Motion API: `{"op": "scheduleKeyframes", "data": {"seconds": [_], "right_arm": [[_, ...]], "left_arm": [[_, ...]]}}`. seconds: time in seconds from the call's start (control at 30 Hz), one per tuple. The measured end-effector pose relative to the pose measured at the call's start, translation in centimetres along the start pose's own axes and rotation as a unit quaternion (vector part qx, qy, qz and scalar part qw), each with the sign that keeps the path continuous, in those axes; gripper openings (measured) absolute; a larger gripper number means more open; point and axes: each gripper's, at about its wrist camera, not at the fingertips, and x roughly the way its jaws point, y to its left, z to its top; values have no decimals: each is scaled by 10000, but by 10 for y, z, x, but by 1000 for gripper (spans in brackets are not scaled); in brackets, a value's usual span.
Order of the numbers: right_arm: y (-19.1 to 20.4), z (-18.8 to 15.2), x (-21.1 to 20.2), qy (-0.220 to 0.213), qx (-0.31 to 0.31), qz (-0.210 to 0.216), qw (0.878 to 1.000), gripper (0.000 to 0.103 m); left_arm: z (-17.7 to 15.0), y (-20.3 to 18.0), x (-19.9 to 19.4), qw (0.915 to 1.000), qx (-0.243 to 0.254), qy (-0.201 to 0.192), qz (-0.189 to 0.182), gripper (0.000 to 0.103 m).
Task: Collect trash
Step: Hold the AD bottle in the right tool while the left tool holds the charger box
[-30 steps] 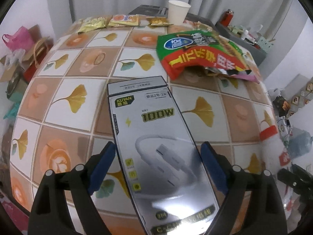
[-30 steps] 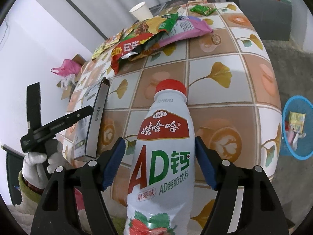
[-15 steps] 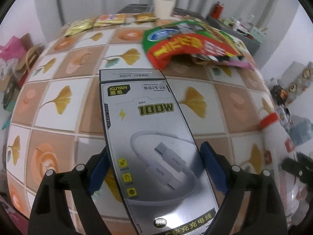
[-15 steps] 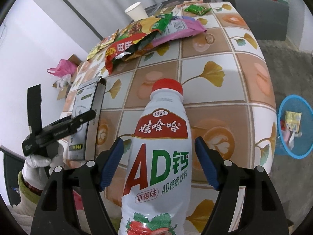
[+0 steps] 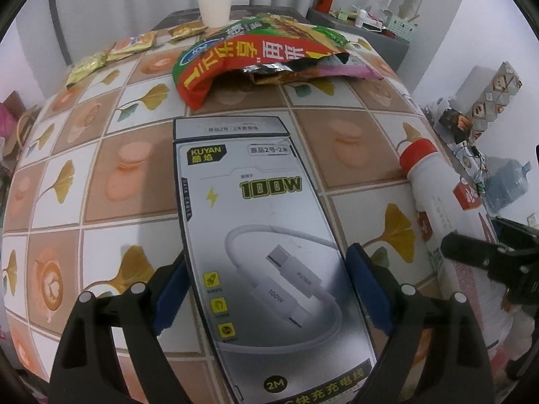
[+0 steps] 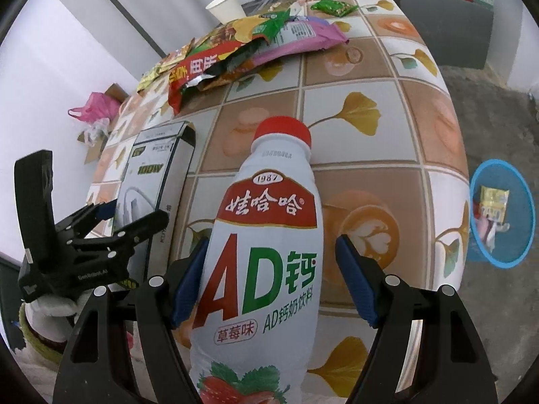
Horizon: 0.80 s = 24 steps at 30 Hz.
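Under both your claws spreads the bench, covered in a cloth of brown and white squares printed with yellow ginkgo leaves. At its far side lies a heap of crumpled snack wrappers, the biggest a red and green foil bag with a pink wrapper tucked under it, and a white paper cup stands upright behind them near the far edge. Off the bench's right side, down on the floor, sits a round blue bin with a yellow packet already inside. Your left claw grasps a flat grey cable box with "100W" printed in yellow, its blue pads pressed to the two long edges and the box held above the cloth, top end pointing toward the wrappers. Your right claw has a white plastic drink bottle with a red cap and a red, green and strawberry label between its blue pads: the left pad touches the bottle's side, while the right pad stands just clear of it with a visible gap, so I cannot tell whether the grasp is firm. A white-gloved hand holds the left claw, just beside the bottle.
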Motion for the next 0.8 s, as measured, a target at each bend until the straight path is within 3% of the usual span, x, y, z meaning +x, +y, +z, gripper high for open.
{"op": "scheduleKeyframes", "data": {"seconds": [0.23, 0.8], "right_arm": [[6, -4, 3, -70, -49, -85, 9999, 71], [0, -6, 0, -131, 88, 76, 9998, 65]], "left_arm": [[2, -13, 8, 9994, 271, 127, 168, 88], [2, -10, 7, 9996, 168, 57, 219, 86]]}}
